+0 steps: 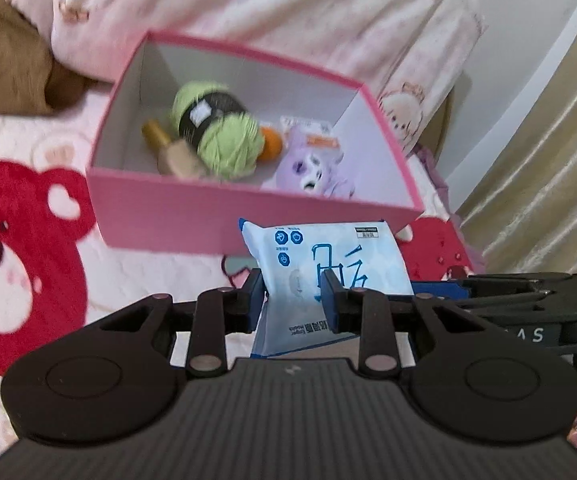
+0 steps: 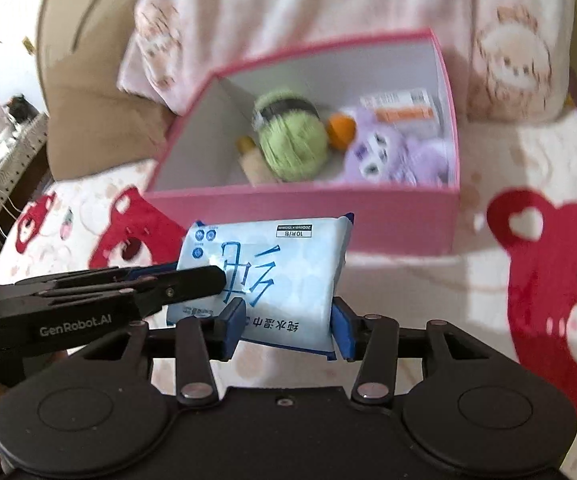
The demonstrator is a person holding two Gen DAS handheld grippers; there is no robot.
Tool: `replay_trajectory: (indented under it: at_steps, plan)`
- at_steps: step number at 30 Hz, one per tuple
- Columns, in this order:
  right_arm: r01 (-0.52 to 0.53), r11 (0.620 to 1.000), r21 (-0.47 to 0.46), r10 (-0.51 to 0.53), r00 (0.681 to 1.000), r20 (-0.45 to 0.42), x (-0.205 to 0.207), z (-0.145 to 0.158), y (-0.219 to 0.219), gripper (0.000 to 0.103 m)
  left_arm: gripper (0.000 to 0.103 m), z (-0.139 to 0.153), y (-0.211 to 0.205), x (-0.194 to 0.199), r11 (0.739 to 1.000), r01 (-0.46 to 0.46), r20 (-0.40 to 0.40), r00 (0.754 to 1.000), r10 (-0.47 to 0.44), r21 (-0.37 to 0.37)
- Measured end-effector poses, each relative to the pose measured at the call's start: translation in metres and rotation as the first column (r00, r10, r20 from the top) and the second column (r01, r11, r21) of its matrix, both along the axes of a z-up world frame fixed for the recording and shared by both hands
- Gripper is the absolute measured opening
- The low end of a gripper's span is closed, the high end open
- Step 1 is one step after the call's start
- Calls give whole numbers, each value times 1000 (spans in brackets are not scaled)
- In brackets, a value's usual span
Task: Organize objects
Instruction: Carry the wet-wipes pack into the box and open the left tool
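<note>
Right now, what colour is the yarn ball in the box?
Light green yarn ball, with a black band; clearest in the left wrist view.

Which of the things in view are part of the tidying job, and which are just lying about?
Part of the job:
- wet wipes pack, held by both the left claw and right claw
- pink box
- in the box: green yarn, purple plush, bottle, orange ball

Just lying about:
- bear blanket
- pink pillow
- brown cushion
</note>
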State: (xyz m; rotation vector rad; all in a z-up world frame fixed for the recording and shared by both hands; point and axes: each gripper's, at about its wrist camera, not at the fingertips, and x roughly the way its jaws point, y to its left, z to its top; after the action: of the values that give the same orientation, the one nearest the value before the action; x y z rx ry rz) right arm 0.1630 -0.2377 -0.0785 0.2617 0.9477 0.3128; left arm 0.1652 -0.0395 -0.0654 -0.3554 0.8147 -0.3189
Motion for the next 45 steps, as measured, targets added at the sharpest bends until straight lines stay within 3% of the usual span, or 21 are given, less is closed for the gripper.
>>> replay_trajectory:
  at_steps: [6,12,16,23,27,33,40,45]
  plan:
    - [2,1000,29,-6,993,115,-10,35,0,58,28,34,8,2,1000,-2,26,1000,2,-18]
    - [-5,1000,-27,10,983,185,-7,72,12,60,29,80,9,10,999,21,55,998,-23,39]
    - [0,1000,-28,5,980,197,8,93,14,61,32,99,9,31,997,15,29,999,-17,75]
    - [2,999,-36,5,982,189,50,113,12,62,35,107,22,77,999,-38,-5,999,38,10]
    - [-11,1000,6,10,986,168,71,107,8,65,35,101,25,94,999,-46,-15,999,46,24]
    - [-20,998,60,10,989,150,86,73,5,66,35,70,29,107,998,-41,-28,999,42,39]
    - [-17,996,82,12,998,58,100,25,-2,66,35,33,20,125,995,18,-107,994,-8,95]
    - [10,990,139,-7,1000,-21,111,-1,-10,64,35,13,13,131,993,4,-135,991,11,117]
